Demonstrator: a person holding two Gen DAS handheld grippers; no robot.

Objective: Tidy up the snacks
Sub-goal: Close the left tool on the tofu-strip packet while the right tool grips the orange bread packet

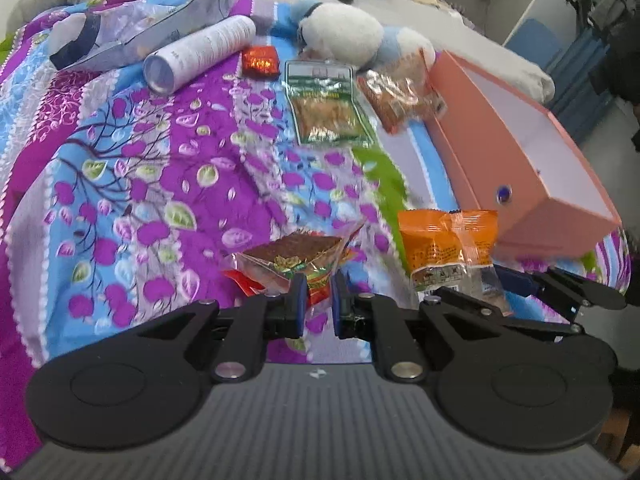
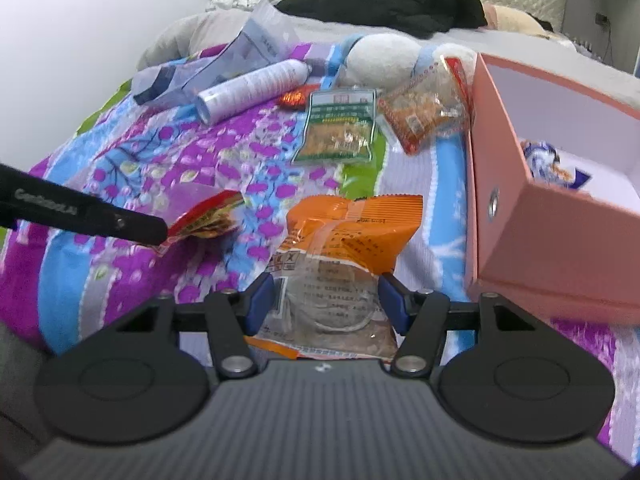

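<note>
My left gripper (image 1: 319, 286) is shut on the corner of a red snack packet (image 1: 296, 252) with brown filling, held just above the bedspread. Seen from the right wrist, that packet (image 2: 208, 216) hangs from the left gripper's black finger (image 2: 136, 227). My right gripper (image 2: 326, 286) is shut on an orange and clear snack packet (image 2: 352, 236), its blue pads pressing both sides. The same orange packet (image 1: 448, 248) shows in the left wrist view beside the right gripper's fingers (image 1: 560, 284). An open pink box (image 2: 540, 240) lies to the right, with a blue and white packet (image 2: 552, 164) inside.
On the flowered bedspread (image 1: 160, 184) farther back lie a green packet (image 1: 326, 108), a red and clear packet (image 1: 400, 96), a small red foil snack (image 1: 261, 62), a white tube (image 1: 200, 54) and a clear plastic bag (image 1: 160, 20). A white and blue plush toy (image 1: 344, 32) sits behind them.
</note>
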